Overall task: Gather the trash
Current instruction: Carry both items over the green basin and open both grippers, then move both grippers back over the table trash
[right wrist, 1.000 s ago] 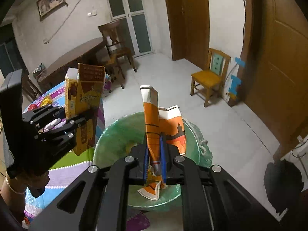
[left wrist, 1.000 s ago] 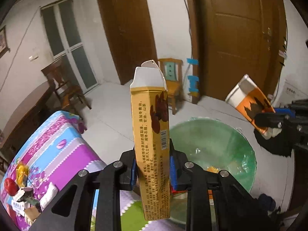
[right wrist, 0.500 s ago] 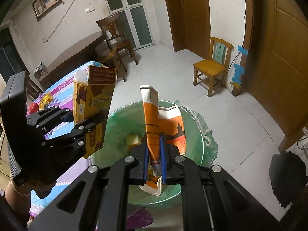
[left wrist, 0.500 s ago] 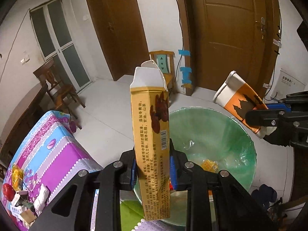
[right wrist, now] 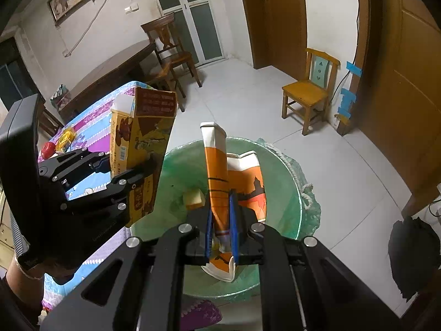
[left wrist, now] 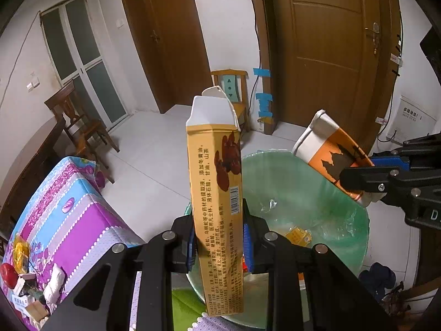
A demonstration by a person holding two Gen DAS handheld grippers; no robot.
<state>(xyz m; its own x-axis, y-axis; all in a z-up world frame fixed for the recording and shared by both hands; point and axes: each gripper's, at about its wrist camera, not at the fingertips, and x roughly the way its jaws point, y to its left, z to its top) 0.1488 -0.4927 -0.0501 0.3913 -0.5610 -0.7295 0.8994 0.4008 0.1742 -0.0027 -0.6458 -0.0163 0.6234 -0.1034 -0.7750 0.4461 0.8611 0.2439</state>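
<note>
Since the earlier frames, both grippers have drifted further over the bin, so more of its green liner and the scraps at its bottom show beneath them, and the tabletop has slid toward the left edge of each view.

In the left wrist view, the left gripper [left wrist: 217, 238] is clamped on a tall yellow carton [left wrist: 216, 207], its blue pads pressing the narrow sides. The carton stands nearly upright, with its torn white top flaps open. Behind and below it lies the trash bin [left wrist: 355, 209], lined with a green plastic bag, and a small yellow wrapper [left wrist: 299, 234] rests on its bottom. At the right, the right gripper [left wrist: 361, 184] holds an orange and white paper bag [left wrist: 328, 151] tilted over the bin's far rim. At the left, the tabletop [left wrist: 63, 212] carries a purple and blue floral cloth, with small packets and a red apple [left wrist: 7, 274] near its lower corner.

In the right wrist view, the right gripper [right wrist: 220, 226] is closed on the crumpled paper bag [right wrist: 217, 176], which rises above the bin [right wrist: 292, 187]. A pale scrap [right wrist: 194, 197] lies inside the bin. At the left, the left gripper [right wrist: 125, 173], held by a person's hand [right wrist: 19, 270], grips the carton [right wrist: 140, 149] over the bin's near-left rim, beside the tabletop [right wrist: 93, 129].
</note>
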